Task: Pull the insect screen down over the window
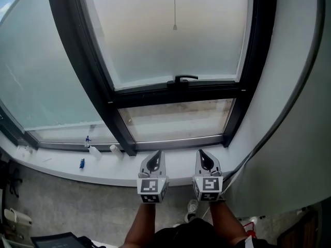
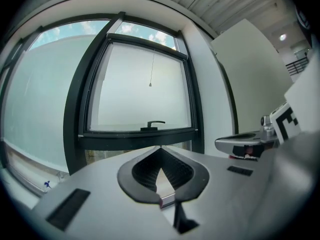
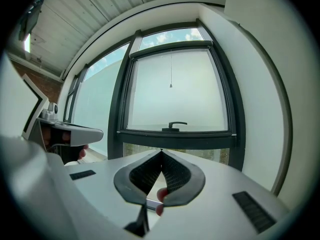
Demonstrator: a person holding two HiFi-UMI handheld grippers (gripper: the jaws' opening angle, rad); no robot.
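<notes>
Beyond a white sill (image 1: 178, 165), we face a tall dark-framed window (image 1: 178, 94) set in a curved white wall (image 1: 289, 112). Its large middle pane looks frosted, and a narrow clear strip runs beneath the crossbar. A black handle (image 1: 185, 78) sits on that crossbar.

The pull cord (image 1: 175, 9) hangs straight down in front of the middle pane. Its small end piece is high above the handle and well apart from both tools. We cannot tell where the insect screen itself sits.

The only print we can make out is the black-and-white square markers on the two cubes. A few small blue and white items (image 1: 94, 150) lie on the sill to the left, too small to read.

The left gripper (image 1: 154, 159) and the right gripper (image 1: 206, 159) are held side by side over the sill, pointing at the window. On each, the ribbed fingers (image 2: 145, 171) are pressed together at their tips with nothing between them, and neither touches anything. Behind the right gripper's fingers, a fingertip of the person (image 3: 161, 194) shows.
</notes>
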